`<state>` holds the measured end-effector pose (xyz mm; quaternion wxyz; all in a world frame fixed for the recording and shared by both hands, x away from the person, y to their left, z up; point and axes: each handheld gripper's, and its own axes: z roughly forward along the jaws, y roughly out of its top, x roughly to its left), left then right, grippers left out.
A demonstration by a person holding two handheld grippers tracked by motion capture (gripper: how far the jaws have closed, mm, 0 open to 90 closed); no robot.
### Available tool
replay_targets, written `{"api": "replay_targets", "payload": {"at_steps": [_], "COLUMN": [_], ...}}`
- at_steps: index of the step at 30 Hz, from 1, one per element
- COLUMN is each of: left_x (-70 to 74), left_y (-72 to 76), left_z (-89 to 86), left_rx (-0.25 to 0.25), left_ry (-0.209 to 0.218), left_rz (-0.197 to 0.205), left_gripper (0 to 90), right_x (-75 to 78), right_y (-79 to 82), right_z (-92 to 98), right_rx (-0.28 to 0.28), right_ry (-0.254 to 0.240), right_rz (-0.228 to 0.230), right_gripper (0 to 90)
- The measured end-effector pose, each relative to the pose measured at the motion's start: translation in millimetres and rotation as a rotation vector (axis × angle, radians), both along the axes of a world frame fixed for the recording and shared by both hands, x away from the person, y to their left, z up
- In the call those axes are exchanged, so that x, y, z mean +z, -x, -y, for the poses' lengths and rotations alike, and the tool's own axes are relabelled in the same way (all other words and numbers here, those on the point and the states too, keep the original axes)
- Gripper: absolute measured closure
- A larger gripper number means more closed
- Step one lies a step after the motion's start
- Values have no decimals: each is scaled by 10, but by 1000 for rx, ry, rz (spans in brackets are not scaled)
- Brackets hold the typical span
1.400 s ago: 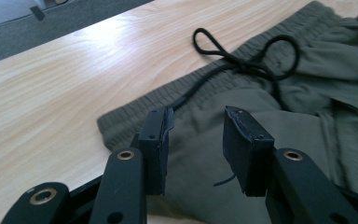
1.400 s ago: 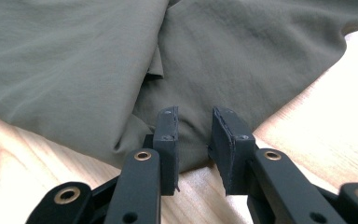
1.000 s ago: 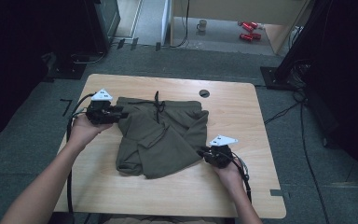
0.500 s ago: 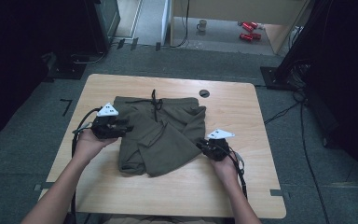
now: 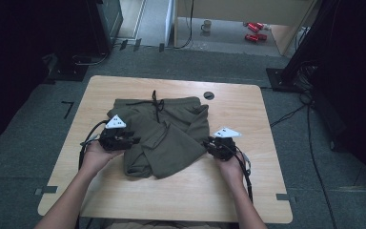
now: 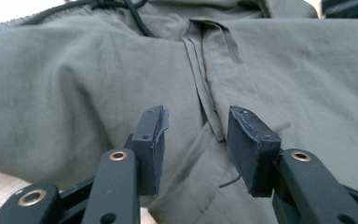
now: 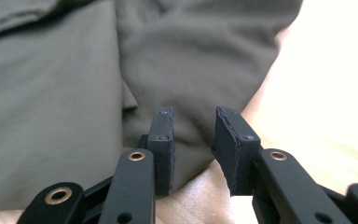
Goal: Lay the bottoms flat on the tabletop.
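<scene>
Shorts point(image 5: 164, 136) lay folded between both grippers. Left gripper point(image 6: 196, 140) stood spread, gripping nothing. Right gripper point(image 7: 193, 140) had just been opening, its jaws empty at the cloth's edge.

One pair of shorts point(image 5: 164, 133) — one table point(image 5: 248, 114) — two claws.

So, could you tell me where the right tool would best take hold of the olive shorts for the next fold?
Probably at the folded corner of the olive shorts nearest the right tool, coming in low from the table's right side. In the right gripper view that edge lies flat on the table just ahead of the open jaws, which have just been opening with nothing between them, so one pad can slide under.
</scene>
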<state>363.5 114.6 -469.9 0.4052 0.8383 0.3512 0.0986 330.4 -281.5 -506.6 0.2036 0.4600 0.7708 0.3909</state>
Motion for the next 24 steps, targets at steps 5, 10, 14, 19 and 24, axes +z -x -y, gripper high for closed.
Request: {"api": "replay_targets", "payload": {"at_steps": [5, 10, 14, 19, 24], "left_x": [-10, -56, -95, -238, -304], "left_y": [49, 105, 172, 250, 233], "left_z": [-59, -105, -98, -11, 17], "left_rx": [-16, -10, -24, -89, -93], "left_ry": [10, 15, 27, -38, -26], "left_rz": [-6, -10, -28, 10, -12], "left_gripper": [571, 561, 562, 524, 526], "right_x": [264, 399, 430, 435, 378], "right_y": [74, 113, 119, 131, 112], "right_z": [-17, -188, -348, -567, -790], "right_rx": [13, 62, 90, 130, 167], "right_ry": [-32, -44, -61, -82, -97], "right_rz": [31, 36, 32, 29, 14], "right_gripper": [684, 665, 658, 641, 624]}}
